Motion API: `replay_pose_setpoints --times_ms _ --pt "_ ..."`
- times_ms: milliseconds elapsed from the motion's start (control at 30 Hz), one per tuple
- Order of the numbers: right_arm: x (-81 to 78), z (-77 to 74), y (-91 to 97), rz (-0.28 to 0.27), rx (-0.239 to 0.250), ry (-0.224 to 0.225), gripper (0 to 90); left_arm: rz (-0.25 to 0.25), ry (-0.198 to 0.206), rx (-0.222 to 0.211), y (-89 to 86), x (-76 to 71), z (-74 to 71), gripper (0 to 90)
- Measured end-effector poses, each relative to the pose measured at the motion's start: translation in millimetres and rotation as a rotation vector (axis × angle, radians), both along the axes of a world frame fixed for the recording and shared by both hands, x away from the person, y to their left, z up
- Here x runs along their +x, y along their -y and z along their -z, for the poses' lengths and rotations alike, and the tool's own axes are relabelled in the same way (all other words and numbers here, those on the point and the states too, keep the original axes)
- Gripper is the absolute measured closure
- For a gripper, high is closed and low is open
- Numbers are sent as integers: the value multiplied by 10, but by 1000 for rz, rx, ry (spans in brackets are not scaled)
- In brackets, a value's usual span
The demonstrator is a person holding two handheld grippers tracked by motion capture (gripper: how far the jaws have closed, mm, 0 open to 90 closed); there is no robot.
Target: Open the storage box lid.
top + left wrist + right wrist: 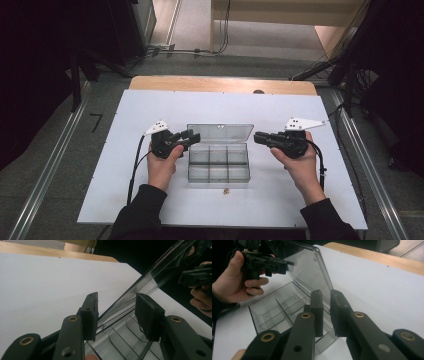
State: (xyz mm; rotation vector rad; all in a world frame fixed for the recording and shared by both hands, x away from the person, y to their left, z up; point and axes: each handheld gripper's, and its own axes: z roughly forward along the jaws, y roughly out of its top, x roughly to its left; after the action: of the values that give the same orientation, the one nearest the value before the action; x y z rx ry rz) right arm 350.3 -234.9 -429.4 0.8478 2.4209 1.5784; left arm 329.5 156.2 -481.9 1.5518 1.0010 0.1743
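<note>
Two grippers sit at the two ends of a clear plastic box (218,160) in the middle of the white desk (125,165). The box has small rooms inside, split by thin walls, and they all look empty. Its lid (220,133) stands up at the back, leaning away from the person, so the inside is easy to reach. The left gripper (192,136) is at the left end of the lid. In the left gripper view its fingers (90,315) stand partly apart, one on each side of the lid's edge, and I cannot see them pressing on it. I think they are there to stop the lid from falling shut. The right gripper (258,137) is at the right end of the box. Its fingers (318,310) are close together with just a thin gap, right beside the lid's corner, and nothing is held between them. A tiny brown bit (226,190) lies on the desk just in front of the box. It is too small to tell what it is. Maybe it is meant to go into one of the little rooms.
</note>
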Motion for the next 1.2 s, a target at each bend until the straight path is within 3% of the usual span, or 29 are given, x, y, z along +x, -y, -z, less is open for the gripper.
replay_pose_setpoints --times_ms 133,300,500,567,600,667,767,833,1000,1200 --pt "35 76 -47 39 -23 -21 576 -8 -6 -4 -1 2 -1 551" --pt "56 206 -181 157 -50 22 544 -25 -24 -26 4 8 -6 553" --pt "122 349 -262 136 -6 -32 525 -43 -28 -24 1 20 6 580" --pt "141 389 -298 129 -11 -33 497 -46 -28 -20 0 24 15 594" --pt "153 415 -312 120 -13 -12 488 -48 -30 -18 -3 27 18 598" --pt "176 456 -326 110 -19 5 506 -51 -32 -20 -6 32 27 611" --pt "207 506 -326 110 23 -16 561 -57 -34 -18 -6 39 39 621" --pt "211 527 -350 112 40 -2 581 -65 -37 -15 0 40 45 627" --pt "202 545 -401 134 41 22 654 -70 -27 -4 7 37 50 643" --pt "214 565 -398 151 49 23 684 -95 -47 4 33 45 115 658"
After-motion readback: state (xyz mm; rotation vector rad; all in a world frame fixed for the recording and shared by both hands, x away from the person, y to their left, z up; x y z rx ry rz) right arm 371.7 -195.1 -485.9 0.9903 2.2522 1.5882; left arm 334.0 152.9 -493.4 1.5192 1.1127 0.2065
